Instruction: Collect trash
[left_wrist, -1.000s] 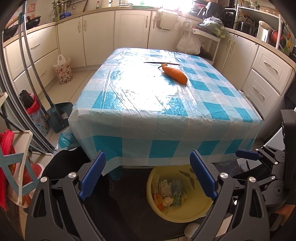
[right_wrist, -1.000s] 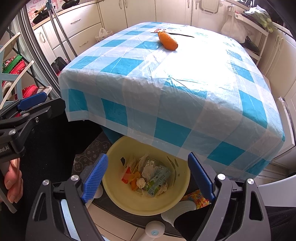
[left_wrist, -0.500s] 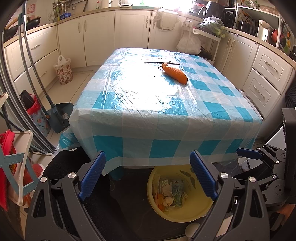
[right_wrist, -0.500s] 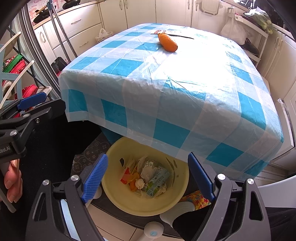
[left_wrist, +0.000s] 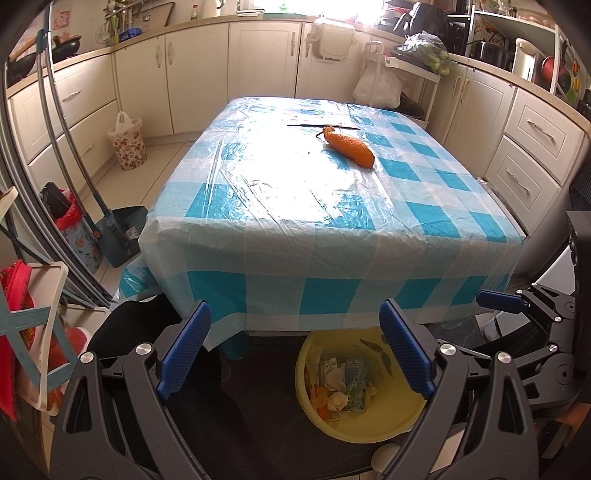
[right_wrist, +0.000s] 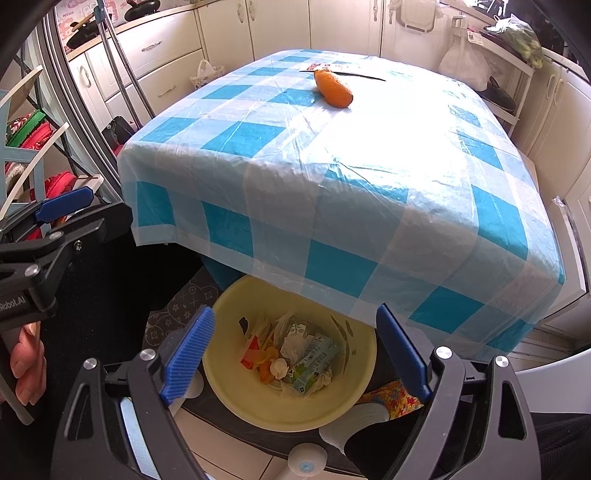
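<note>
Hanging below the table's (left_wrist: 332, 236) near edge, the left gripper (left_wrist: 295, 347) and right gripper (right_wrist: 293, 350) both gape, holding nothing, above the yellow bin (right_wrist: 354, 402). The orange peel (left_wrist: 349, 146) lies toward the far edge, ahead of both, long axis slanting left-far to right-near; neither looks clearly nearer.

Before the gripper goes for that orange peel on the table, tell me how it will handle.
The orange peel looks like a hollow curled shell, so probably light and easily crushed. Its rounded shape may rock or roll if nudged. The glossy plastic tablecloth could let it slide.
</note>
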